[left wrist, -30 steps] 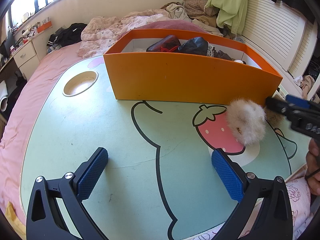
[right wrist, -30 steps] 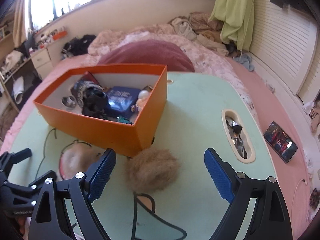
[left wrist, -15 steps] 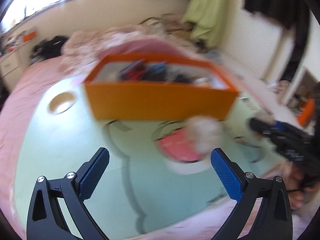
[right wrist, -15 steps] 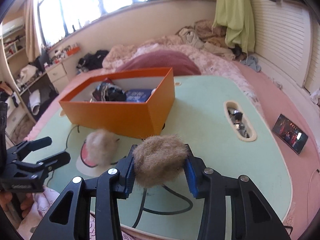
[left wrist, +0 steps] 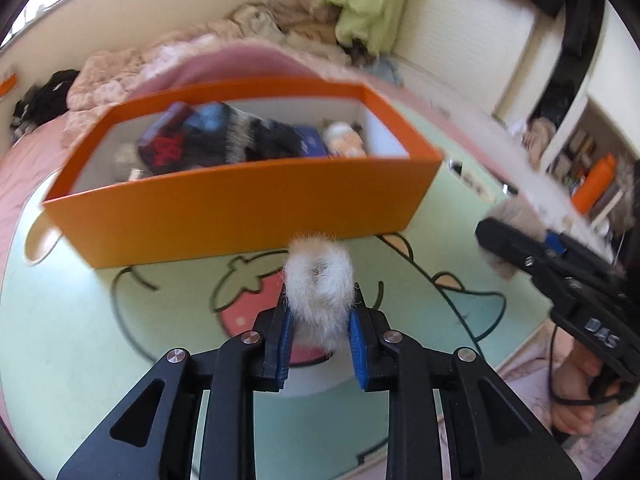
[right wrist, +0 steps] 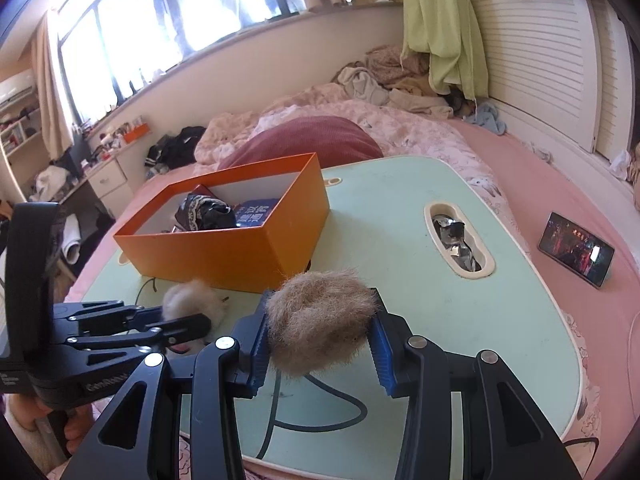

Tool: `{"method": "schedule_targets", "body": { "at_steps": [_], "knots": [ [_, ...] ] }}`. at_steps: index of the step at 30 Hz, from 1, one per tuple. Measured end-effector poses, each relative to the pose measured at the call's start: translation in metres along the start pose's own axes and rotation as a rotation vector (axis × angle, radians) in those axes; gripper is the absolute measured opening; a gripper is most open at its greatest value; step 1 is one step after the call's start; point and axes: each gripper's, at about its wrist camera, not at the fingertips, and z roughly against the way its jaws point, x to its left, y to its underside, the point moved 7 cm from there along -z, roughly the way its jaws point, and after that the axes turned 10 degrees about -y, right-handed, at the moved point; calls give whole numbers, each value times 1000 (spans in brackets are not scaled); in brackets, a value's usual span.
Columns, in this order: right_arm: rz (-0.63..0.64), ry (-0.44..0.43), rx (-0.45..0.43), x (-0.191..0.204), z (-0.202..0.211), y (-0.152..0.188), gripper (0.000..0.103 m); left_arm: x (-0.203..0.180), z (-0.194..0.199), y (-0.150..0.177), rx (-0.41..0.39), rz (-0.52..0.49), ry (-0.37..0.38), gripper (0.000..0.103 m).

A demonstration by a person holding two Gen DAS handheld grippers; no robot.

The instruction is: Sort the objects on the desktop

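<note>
**Two fur pompoms gripped, orange box waiting**

Both hands carry a pompom at once, which reads as a plan to clear the loose items into the orange box [left wrist: 248, 208] together. The box stands open-topped on the pale green counter [right wrist: 500, 320], already holding dark cloth and a blue packet, so it looks like the collecting place for this sort.

In the left wrist view, the left gripper [left wrist: 320, 332] has the white pompom [left wrist: 318, 288] between its blue fingers [left wrist: 283, 336]. The fingers are closing, and they already press into the fur from both sides, narrow apart, with most of the ball bulging out past the tips. The box's long orange wall lies at 12 o'clock from the pompom, just beyond it. The view is blurred, so I cannot tell whether the pompom is clear of the counter.

In the right wrist view, the right gripper [right wrist: 320, 336] clamps the brown pompom [right wrist: 320, 320]; its fingers [right wrist: 380, 344] stand moderately apart, squeezing the fur on either flank. The box sits at 11 o'clock from this pompom, with its near corner close by. The left gripper shows at 9 o'clock there, the white ball at its tips.

A phone [right wrist: 576, 248] rests on the pink bed at 3 o'clock, apart from the work.
</note>
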Motion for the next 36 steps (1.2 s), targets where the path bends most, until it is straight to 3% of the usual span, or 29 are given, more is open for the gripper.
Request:
{"method": "schedule_targets", "body": {
  "at_steps": [6,10,14,16,17,18,19,20,24,28,33,36],
  "knots": [
    [21,-48,-14,12,1,-11,42,33,41,-5,-106,108,27,25],
    [6,-140,-21,34,-2,-39,42,52,48,-35,-129,128,-11,25],
    [59,-151,-15,58,-22,-78,43,67,38,-76,-137,178,-15,26],
    [42,-170,25,64,-41,-89,43,79,23,-90,-122,227,-30,35],
    [26,-160,37,63,-52,-95,49,84,20,-93,-120,259,-43,50],
    [11,-139,41,60,-60,-98,64,90,17,-95,-124,291,-52,65],
    [-11,-116,45,56,-68,-99,72,94,15,-96,-134,318,-50,70],
    [-38,-103,49,51,-75,-99,80,97,15,-94,-144,334,-44,71],
    [-85,-103,38,39,-70,-90,80,99,21,-75,-162,320,-57,71],
    [-17,-66,12,44,-47,-70,80,92,33,-47,-158,270,-74,71],
    [62,-30,103,56,-34,-26,80,75,32,0,-82,213,-123,78],
    [135,43,217,57,-41,4,80,73,18,21,-28,181,-200,78]
  ]
}}
